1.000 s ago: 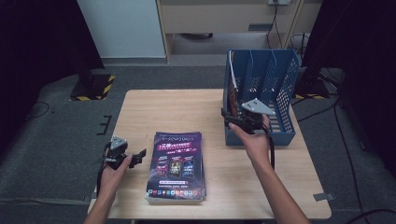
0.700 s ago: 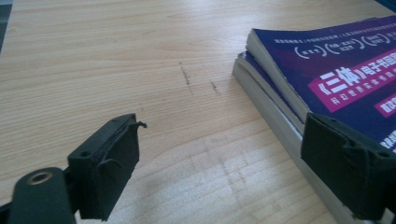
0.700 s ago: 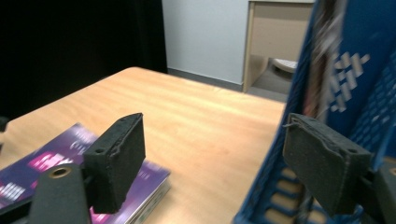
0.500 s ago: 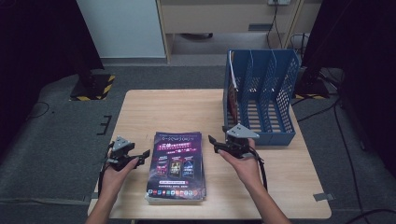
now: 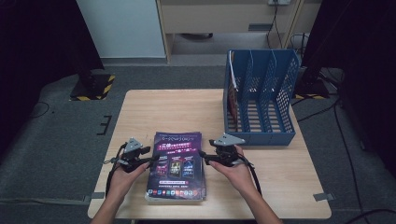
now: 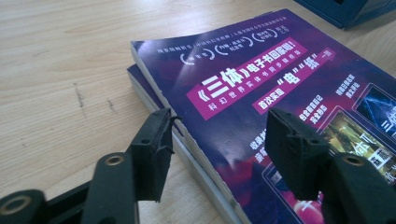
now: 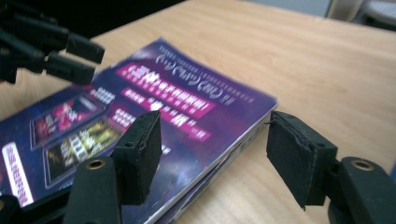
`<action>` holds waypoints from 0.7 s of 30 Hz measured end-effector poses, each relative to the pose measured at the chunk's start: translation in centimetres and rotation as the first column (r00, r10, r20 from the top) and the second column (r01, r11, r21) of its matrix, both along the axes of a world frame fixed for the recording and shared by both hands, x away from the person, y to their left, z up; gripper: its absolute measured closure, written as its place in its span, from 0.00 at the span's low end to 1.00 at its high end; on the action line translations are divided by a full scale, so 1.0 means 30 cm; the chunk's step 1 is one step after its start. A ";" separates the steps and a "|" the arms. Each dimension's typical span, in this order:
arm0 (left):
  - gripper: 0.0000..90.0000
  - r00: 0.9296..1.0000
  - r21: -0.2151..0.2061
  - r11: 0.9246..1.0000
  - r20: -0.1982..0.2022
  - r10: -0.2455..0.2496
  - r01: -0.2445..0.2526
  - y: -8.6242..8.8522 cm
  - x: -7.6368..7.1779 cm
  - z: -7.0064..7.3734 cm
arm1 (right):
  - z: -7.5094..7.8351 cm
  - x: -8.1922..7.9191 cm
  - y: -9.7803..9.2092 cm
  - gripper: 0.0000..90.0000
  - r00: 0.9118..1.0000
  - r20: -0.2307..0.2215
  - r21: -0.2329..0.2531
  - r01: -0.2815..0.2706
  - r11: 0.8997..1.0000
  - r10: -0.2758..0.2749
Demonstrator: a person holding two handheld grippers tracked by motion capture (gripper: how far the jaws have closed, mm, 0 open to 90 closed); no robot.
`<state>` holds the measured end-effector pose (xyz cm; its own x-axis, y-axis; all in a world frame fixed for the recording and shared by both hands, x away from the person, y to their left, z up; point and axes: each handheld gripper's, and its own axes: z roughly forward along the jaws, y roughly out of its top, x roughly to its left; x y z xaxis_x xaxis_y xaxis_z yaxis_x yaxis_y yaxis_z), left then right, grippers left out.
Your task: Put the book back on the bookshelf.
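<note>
The wooden table (image 5: 163, 107) carried everything, its pale top bare across the far left half. At its far right corner stood the blue file rack (image 5: 261, 100), upright, with several slotted compartments; a thin booklet (image 5: 232, 93) leaned inside the leftmost one.

Near the front edge, between the two hands, lay the stack of purple magazines (image 5: 177, 165) — flat, covers up, well apart from the rack. In the left gripper view the top copy (image 6: 261, 79) sat slightly askew on the one beneath, whose corner peeked out at the far side.

The left gripper (image 5: 145, 159) was at the stack's left edge, held low over the table. Its jaws stood released and wide, one over the bare wood beside the stack, the other above the cover, so the edge of the magazines ran between them; whether either pad touched the paper could not be told.

The right gripper (image 5: 205, 156) was at the stack's right edge — jaws likewise spread apart, gripping nothing. In the right gripper view (image 7: 212, 149) one pad hung over the cover and the other over the table, with the stack's corner between them.
</note>
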<state>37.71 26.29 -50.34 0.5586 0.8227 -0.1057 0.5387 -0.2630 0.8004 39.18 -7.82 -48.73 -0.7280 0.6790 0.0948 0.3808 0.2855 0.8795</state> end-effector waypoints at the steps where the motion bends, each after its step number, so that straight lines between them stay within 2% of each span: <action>1: 0.49 1.000 0.000 1.000 0.000 0.000 0.000 0.000 0.000 0.000 | 0.000 0.000 0.000 0.40 1.000 0.000 0.000 0.000 1.000 0.000; 4: 0.51 1.000 0.018 1.000 -0.017 -0.004 0.004 -0.010 0.005 -0.010 | -0.028 -0.003 0.020 0.38 0.999 -0.032 -0.028 -0.029 0.999 0.028; 6: 0.54 0.999 0.020 1.000 -0.028 -0.017 0.018 -0.013 0.008 -0.017 | -0.037 -0.001 0.026 0.37 0.999 -0.041 -0.032 -0.029 0.999 0.028; 10: 0.54 0.999 0.014 1.000 -0.029 -0.016 0.017 -0.010 0.009 -0.018 | -0.051 0.001 0.034 0.35 0.998 -0.060 -0.036 -0.037 0.999 0.035; 14: 0.55 1.000 0.013 1.000 -0.024 -0.019 0.019 -0.014 0.010 -0.021 | -0.069 0.002 0.045 0.31 0.993 -0.102 -0.061 -0.070 0.996 0.064; 21: 0.53 0.999 0.020 0.999 -0.017 -0.031 0.032 -0.031 0.013 -0.022 | -0.087 0.011 0.048 0.27 0.985 -0.158 -0.046 -0.078 0.996 0.070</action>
